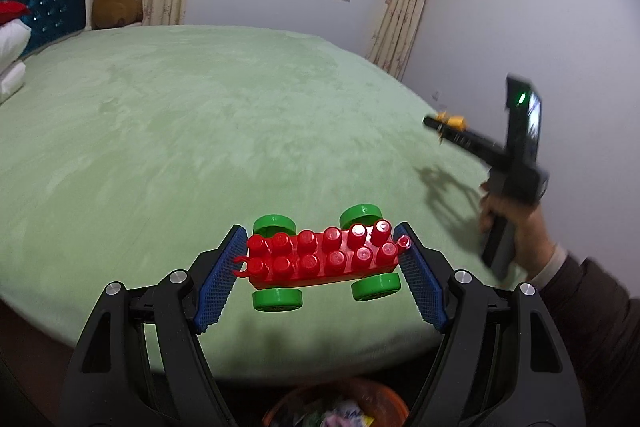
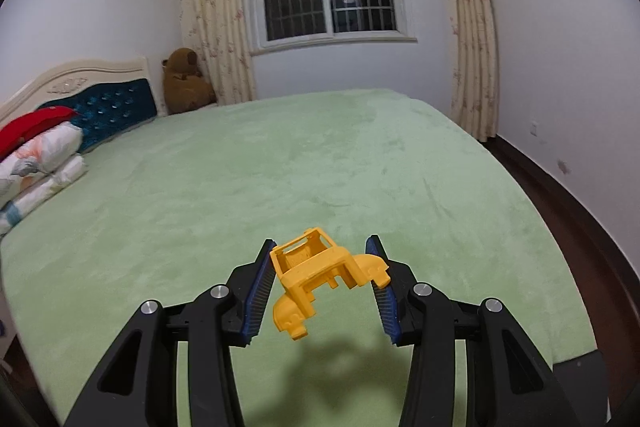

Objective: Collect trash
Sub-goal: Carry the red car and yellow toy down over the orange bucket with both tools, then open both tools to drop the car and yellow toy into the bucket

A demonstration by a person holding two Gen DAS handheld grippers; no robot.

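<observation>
My left gripper (image 1: 322,259) is shut on a red studded toy block car (image 1: 320,255) with green wheels, held by its two ends above the near edge of the green bed (image 1: 200,115). My right gripper (image 2: 320,279) is shut on a yellow plastic toy truck cab (image 2: 320,275), held above the bed. The right gripper (image 1: 436,125) with the yellow piece also shows at the right of the left wrist view, above the bed's right side. An orange trash bin (image 1: 340,407) with mixed scraps stands below the left gripper, at the foot of the bed.
Folded pillows and a red cushion (image 2: 36,155) lie at the blue headboard (image 2: 104,111) on the left. A brown teddy bear (image 2: 184,83) sits in the far corner by the curtains. Dark floor (image 2: 560,211) runs along the bed's right side.
</observation>
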